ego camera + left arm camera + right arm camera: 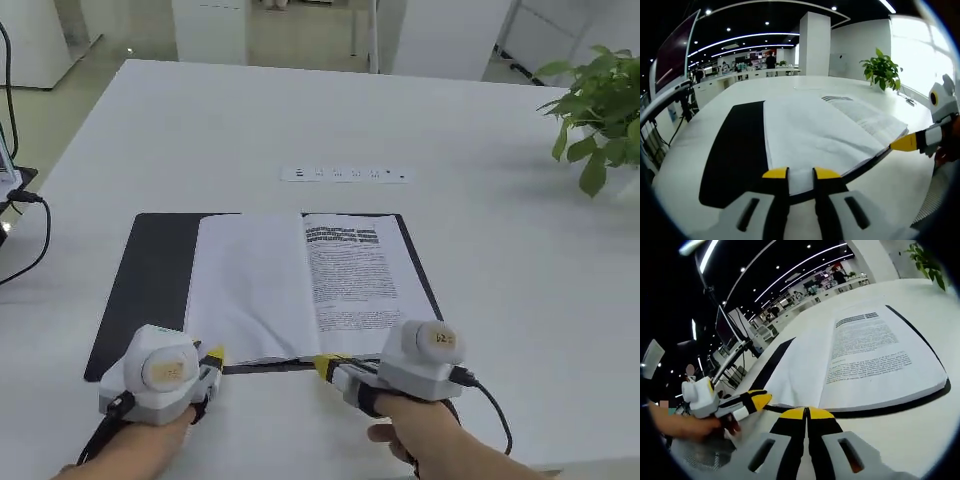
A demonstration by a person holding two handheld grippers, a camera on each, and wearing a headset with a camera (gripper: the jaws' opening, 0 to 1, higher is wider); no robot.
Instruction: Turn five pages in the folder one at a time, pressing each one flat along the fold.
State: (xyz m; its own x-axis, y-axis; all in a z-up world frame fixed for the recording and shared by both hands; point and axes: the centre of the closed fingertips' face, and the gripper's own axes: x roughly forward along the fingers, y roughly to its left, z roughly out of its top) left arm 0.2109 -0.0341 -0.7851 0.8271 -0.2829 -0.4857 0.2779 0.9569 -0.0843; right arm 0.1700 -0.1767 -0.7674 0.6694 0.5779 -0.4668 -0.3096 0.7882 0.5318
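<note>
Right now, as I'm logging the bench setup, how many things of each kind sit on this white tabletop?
folder: 1
grippers: 2, the left gripper and the right gripper
plant: 1
white strip: 1
Total: 5

White tabletop, wide, matte. Flat white socket strip lying midway across, toward far edge. Potted plant at far right corner, green leaves hanging over right edge. Black cable looping across left edge. Dark monitor on stand beyond left edge. White pillar past far edge. Ceiling light strips curving overhead in open office behind.
</note>
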